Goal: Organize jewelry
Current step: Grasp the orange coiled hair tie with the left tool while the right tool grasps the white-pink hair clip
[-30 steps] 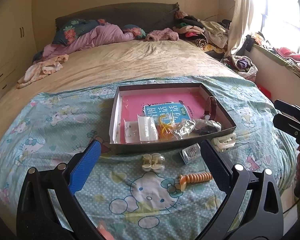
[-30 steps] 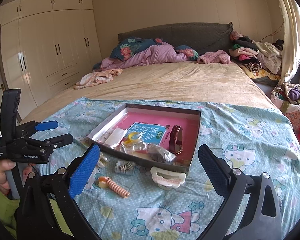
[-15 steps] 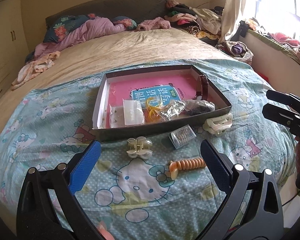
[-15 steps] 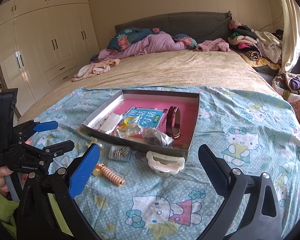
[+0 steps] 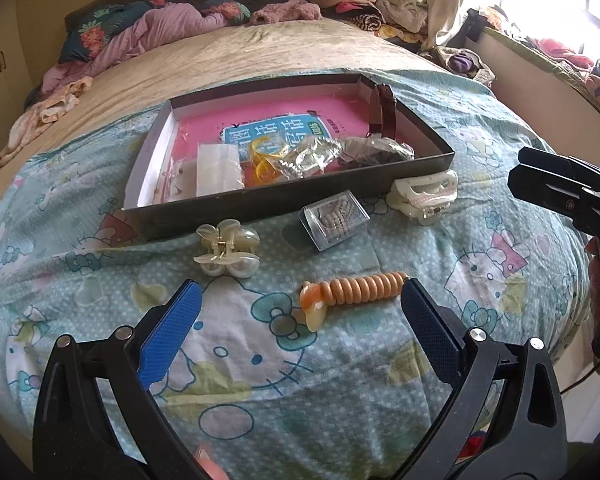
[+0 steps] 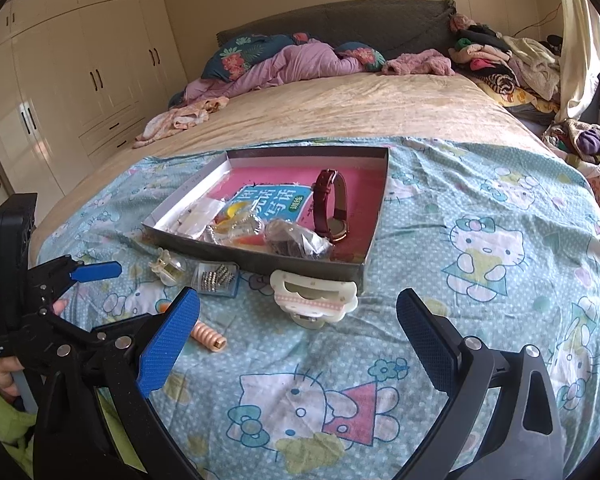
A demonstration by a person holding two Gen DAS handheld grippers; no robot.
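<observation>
A shallow grey box [image 5: 424, 166] [image 6: 260, 266] with a pink floor lies on the bed. It holds a red-strapped watch [image 6: 330, 204], plastic packets and yellow bands. In front of it lie a pearl claw clip [image 5: 226, 246], a small clear case of beads [image 5: 334, 219], a white claw clip [image 5: 424, 194] [image 6: 314, 298] and an orange spiral hair clip [image 5: 352, 290]. My left gripper [image 5: 296, 312] is open and empty, just short of the orange clip. My right gripper [image 6: 296, 324] is open and empty, just short of the white clip.
The Hello Kitty sheet [image 6: 480, 248] covers the near half of the bed. Pillows and a purple quilt [image 6: 292, 64] lie at the headboard. Clothes are piled at the far right [image 6: 512, 60]. Wardrobes [image 6: 80, 64] stand on the left.
Both grippers have moved forward and lower toward the items in front of the box. Both stay open. Nothing on the bed has moved.
</observation>
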